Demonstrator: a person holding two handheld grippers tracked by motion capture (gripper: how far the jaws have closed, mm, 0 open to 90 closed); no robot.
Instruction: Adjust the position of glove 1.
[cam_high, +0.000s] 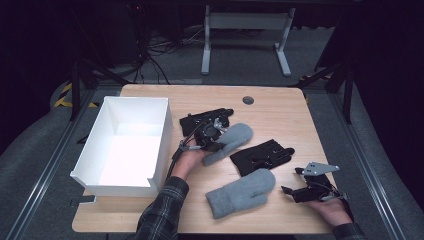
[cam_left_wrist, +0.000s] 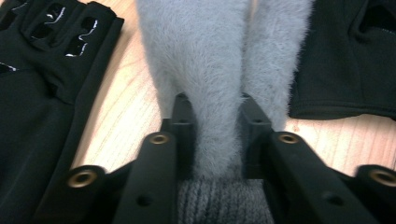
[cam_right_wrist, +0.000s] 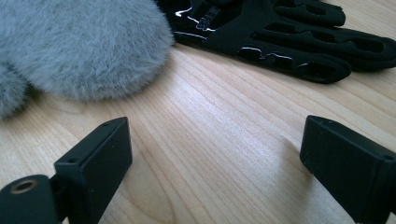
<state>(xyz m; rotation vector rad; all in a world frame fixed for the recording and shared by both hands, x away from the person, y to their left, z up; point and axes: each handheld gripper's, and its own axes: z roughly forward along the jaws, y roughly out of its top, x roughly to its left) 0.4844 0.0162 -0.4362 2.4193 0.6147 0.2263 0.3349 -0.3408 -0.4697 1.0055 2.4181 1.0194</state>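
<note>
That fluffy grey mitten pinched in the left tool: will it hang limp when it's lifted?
Probably yes. The grey mitten is soft fleece, and the left tool visibly squeezes it narrow near the knitted cuff, so it should droop. It looks light for its size. The fuzzy pile likely grips the pads rather than slipping.

A lab recording bay: a wooden bench stands on grey carpet between metal floor rails, with loose cables, hazard tape and a white desk frame in the dark background.
</note>
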